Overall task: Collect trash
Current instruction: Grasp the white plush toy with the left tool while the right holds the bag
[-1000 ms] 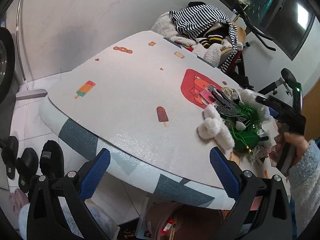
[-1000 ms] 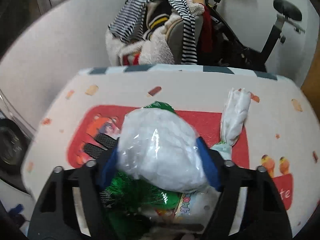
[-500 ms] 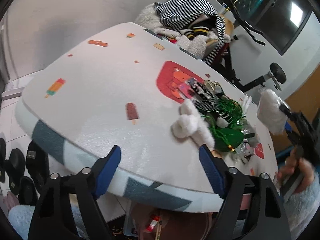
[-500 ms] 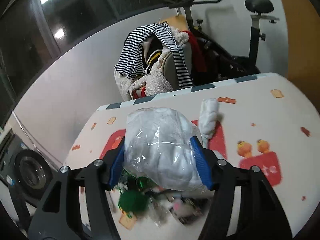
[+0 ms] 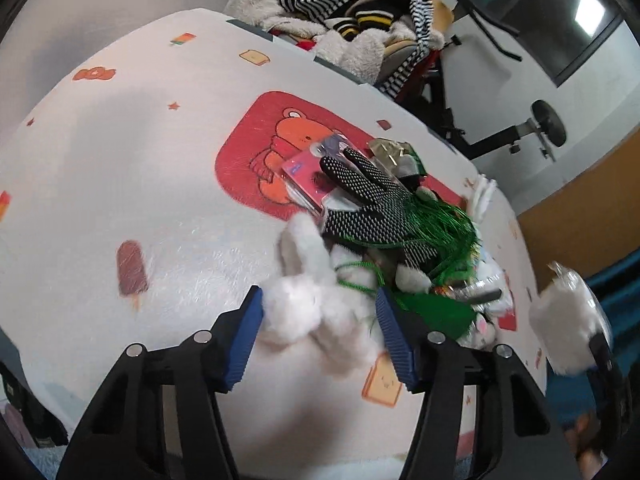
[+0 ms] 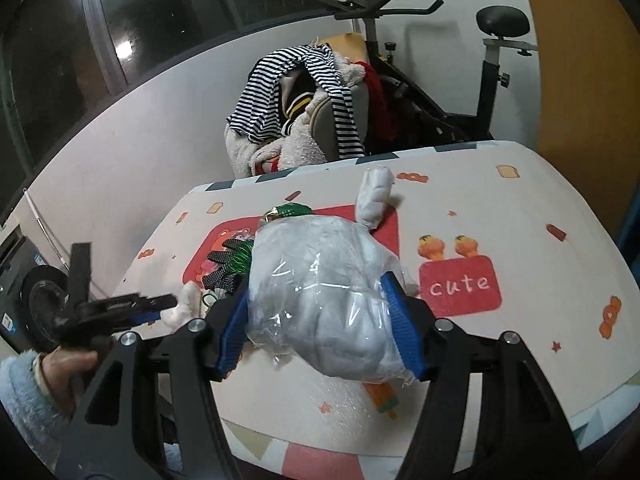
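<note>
My right gripper [image 6: 320,320] is shut on a clear plastic bag of white stuffing [image 6: 324,296] and holds it above the table; the bag also shows in the left wrist view [image 5: 568,320]. My left gripper [image 5: 320,332] is open, its blue pads on either side of a white fluffy piece [image 5: 304,300] lying on the table. Behind it is a trash pile: a black dotted glove [image 5: 368,200], green tinsel [image 5: 440,224], a pink packet [image 5: 308,176] and a twisted white bag [image 6: 374,196].
The table [image 5: 120,160] has a white cartoon-print cover with a red bear patch. A chair heaped with striped clothes [image 6: 304,100] stands behind it, with an exercise bike [image 6: 492,60] beside. The left gripper shows in the right wrist view [image 6: 120,304].
My left gripper has moved forward over the table until its pads flank the white fluffy piece. My right gripper has lifted the stuffing bag up and back from the pile.
</note>
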`<control>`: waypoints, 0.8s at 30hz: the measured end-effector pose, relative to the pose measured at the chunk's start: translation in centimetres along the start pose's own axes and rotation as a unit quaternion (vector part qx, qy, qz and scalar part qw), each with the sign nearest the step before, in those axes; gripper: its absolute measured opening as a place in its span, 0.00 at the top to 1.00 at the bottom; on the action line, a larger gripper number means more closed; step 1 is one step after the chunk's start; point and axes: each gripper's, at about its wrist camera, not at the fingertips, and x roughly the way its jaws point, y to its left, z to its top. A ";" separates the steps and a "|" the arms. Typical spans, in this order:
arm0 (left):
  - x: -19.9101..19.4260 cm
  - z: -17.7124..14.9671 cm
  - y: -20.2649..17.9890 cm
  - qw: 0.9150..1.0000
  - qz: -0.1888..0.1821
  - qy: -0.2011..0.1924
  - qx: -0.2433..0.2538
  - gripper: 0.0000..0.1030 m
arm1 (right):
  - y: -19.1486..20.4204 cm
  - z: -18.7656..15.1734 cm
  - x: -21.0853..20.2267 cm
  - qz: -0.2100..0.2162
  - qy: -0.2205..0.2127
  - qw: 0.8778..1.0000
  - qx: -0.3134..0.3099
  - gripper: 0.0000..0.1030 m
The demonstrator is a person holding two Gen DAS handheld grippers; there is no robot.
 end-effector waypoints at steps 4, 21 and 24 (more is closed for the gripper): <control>1.8 1.8 0.0 1.000 0.020 0.017 -0.012 0.51 | 0.0 -0.3 -0.2 0.003 0.001 1.000 0.001 0.39; 0.2 1.1 0.1 0.998 0.038 0.010 0.053 0.61 | 1.3 -1.0 -0.9 0.020 0.004 1.000 -0.022 0.39; -2.4 0.6 0.3 0.998 0.024 -0.011 0.050 0.61 | 1.3 -1.2 -1.0 0.022 0.006 1.000 -0.021 0.39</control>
